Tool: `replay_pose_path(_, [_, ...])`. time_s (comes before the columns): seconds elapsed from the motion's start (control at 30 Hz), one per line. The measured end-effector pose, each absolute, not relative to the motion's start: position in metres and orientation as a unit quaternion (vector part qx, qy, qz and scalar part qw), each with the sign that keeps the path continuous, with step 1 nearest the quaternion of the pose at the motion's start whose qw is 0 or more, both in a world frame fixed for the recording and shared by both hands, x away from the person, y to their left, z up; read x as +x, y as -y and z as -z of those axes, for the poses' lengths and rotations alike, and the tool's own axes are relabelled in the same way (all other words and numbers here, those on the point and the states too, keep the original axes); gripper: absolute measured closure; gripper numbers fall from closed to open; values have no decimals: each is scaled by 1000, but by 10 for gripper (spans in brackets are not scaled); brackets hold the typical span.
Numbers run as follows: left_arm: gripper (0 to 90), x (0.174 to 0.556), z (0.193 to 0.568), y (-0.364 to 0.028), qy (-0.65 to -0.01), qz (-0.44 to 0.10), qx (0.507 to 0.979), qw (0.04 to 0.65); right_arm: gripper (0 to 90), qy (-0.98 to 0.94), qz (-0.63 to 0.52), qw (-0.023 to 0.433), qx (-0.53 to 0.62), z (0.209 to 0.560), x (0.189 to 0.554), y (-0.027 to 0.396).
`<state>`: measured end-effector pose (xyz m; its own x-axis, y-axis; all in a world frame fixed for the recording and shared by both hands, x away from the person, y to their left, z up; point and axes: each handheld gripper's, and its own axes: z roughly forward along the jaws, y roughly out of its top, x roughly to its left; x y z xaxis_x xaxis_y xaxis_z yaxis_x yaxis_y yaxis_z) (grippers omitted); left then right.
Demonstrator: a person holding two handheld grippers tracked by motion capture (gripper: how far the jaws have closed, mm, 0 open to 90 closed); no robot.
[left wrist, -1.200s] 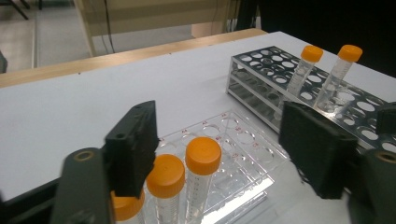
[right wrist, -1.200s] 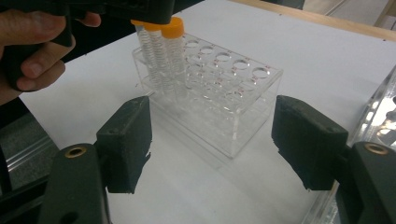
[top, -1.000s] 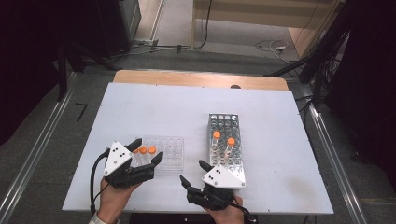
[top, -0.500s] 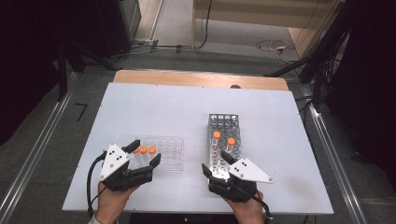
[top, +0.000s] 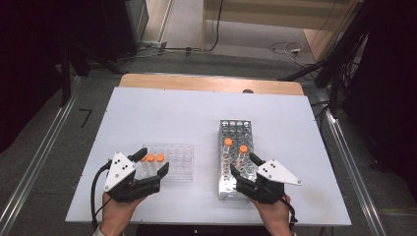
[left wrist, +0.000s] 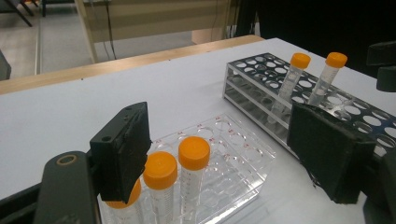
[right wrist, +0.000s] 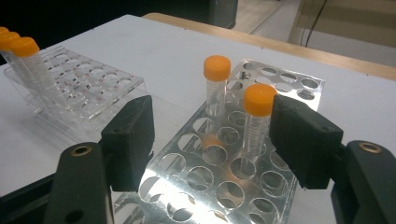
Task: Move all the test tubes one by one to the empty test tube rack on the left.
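Note:
A clear plastic rack (top: 177, 161) at the front left holds orange-capped tubes (top: 153, 158). In the left gripper view three of these tubes (left wrist: 194, 153) stand at its near end. My left gripper (top: 152, 161) is open, its jaws on either side of those tubes, touching none (left wrist: 224, 140). To the right, a metal rack (top: 235, 129) holds two orange-capped tubes (top: 228, 142). My right gripper (top: 244, 164) is open over its near end. The nearer tube (right wrist: 260, 100) stands between the jaws, close to the right-hand pad (right wrist: 299, 135), with the other tube (right wrist: 217, 68) behind it.
The white table top (top: 162, 115) has a wooden strip (top: 206, 82) along its far edge. Both racks sit near the front edge. Metal rails (top: 346, 162) run along the floor on both sides. The right gripper (left wrist: 385, 65) shows at the edge of the left gripper view.
My right gripper has moved to the right, from the gap between the racks to the near end of the metal rack. The left gripper has stayed put.

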<state>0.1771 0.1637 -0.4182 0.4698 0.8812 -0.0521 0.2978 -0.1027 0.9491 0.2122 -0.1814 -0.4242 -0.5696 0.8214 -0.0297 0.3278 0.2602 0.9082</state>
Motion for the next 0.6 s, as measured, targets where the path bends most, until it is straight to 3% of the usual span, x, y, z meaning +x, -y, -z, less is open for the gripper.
replay_pose_path(0.6, [215, 176, 420, -161, -427, -282, 691, 510, 393, -760, -459, 268, 375, 452, 245, 198])
